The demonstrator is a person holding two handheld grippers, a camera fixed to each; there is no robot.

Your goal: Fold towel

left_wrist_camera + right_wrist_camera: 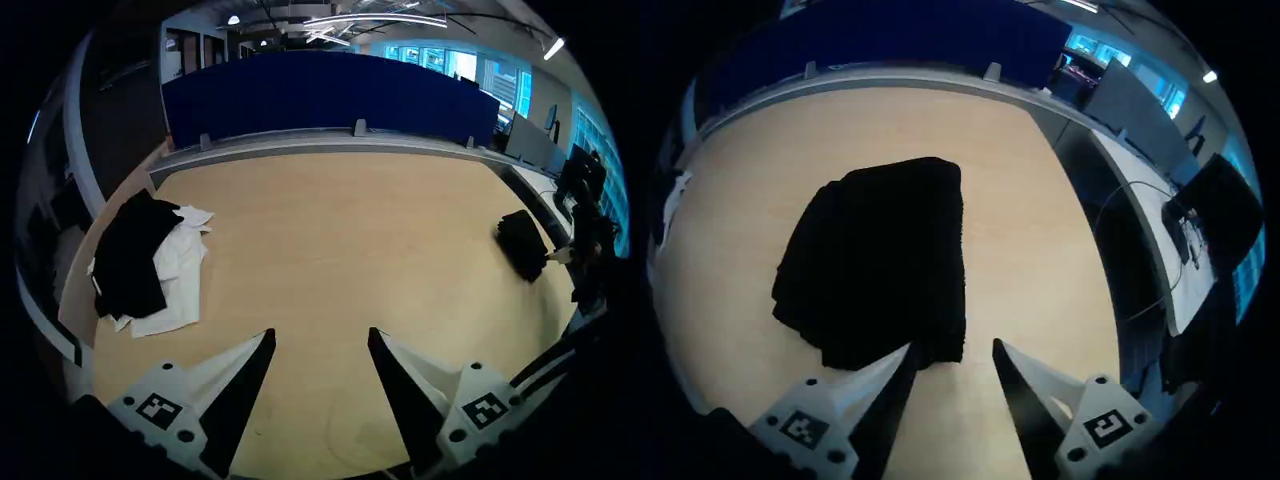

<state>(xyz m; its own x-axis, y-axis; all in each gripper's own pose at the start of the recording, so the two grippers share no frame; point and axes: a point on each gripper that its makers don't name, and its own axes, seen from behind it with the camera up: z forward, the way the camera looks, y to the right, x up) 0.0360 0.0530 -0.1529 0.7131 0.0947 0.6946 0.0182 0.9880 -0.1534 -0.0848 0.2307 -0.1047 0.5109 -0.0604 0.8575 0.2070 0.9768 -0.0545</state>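
Towel (880,264), folded, black, runs lengthwise away from spread right tongs (954,344); left tongs (321,330) likewise spread.

One folded black towel (880,264), one crumpled black towel (132,256), one white cloth (180,276), one table (344,232)

Low forward views over shared table (360,240)
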